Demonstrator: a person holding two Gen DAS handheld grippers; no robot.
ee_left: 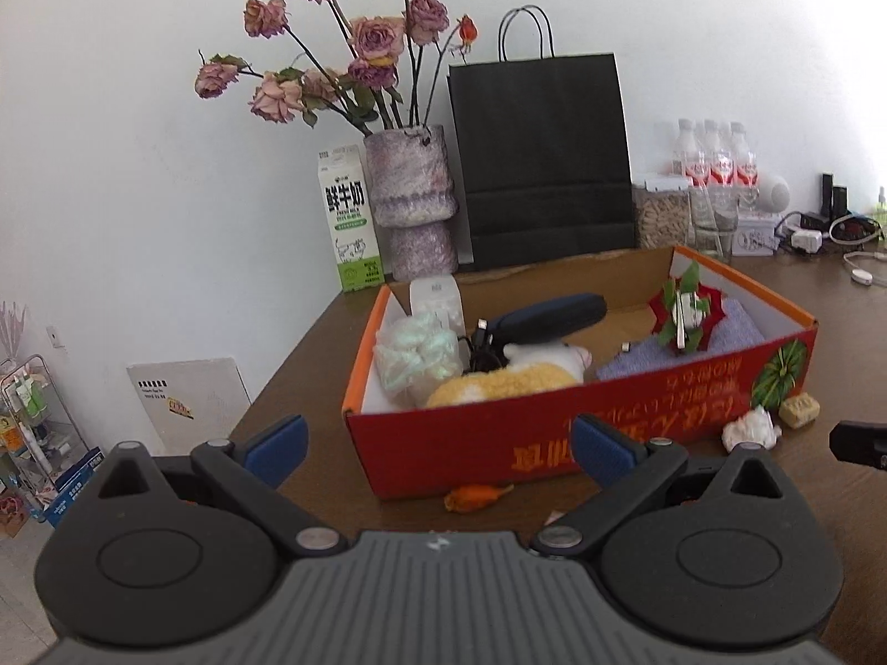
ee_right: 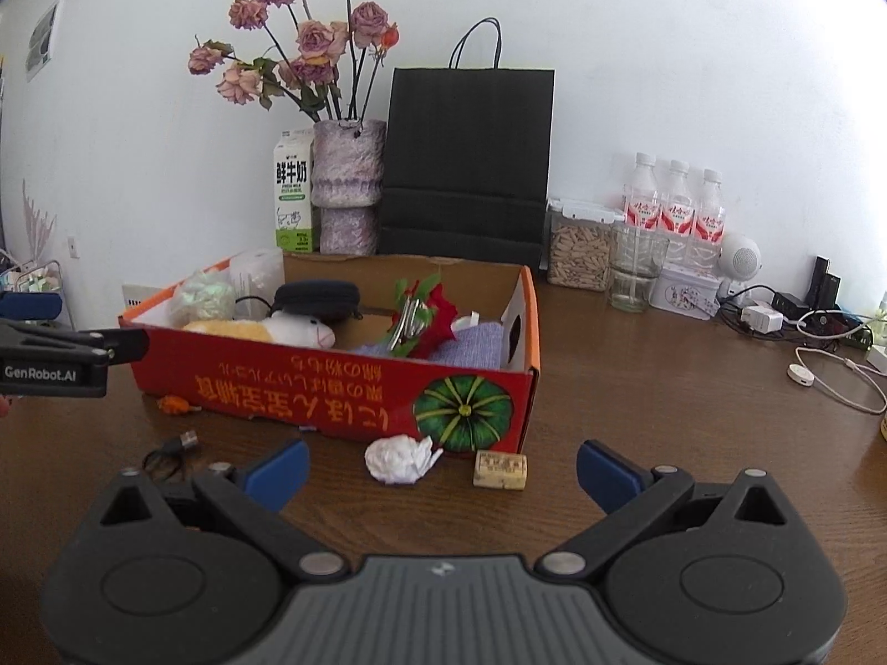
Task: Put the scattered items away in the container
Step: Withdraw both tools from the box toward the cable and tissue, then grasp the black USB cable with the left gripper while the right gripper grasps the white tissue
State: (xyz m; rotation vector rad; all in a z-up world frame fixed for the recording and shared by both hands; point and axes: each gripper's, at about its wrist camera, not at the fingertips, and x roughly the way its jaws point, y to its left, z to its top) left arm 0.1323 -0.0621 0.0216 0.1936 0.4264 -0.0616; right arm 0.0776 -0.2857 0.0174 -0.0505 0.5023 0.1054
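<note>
Brown wooden table [ee_left: 310,349], white wall behind. Left wrist view: left gripper [ee_left: 441,451], jaws wide, nothing held; red cardboard box [ee_left: 499,443] just beyond; orange scrap [ee_left: 477,497] near its front wall. Right wrist view: right gripper [ee_right: 442,468], jaws wide, nothing held; crumpled white paper [ee_right: 400,459], cork block [ee_right: 500,470] and black cable [ee_right: 169,454] lying outside the box.

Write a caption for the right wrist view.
Open right gripper faces crumpled tissue and small block before the red box.
</note>
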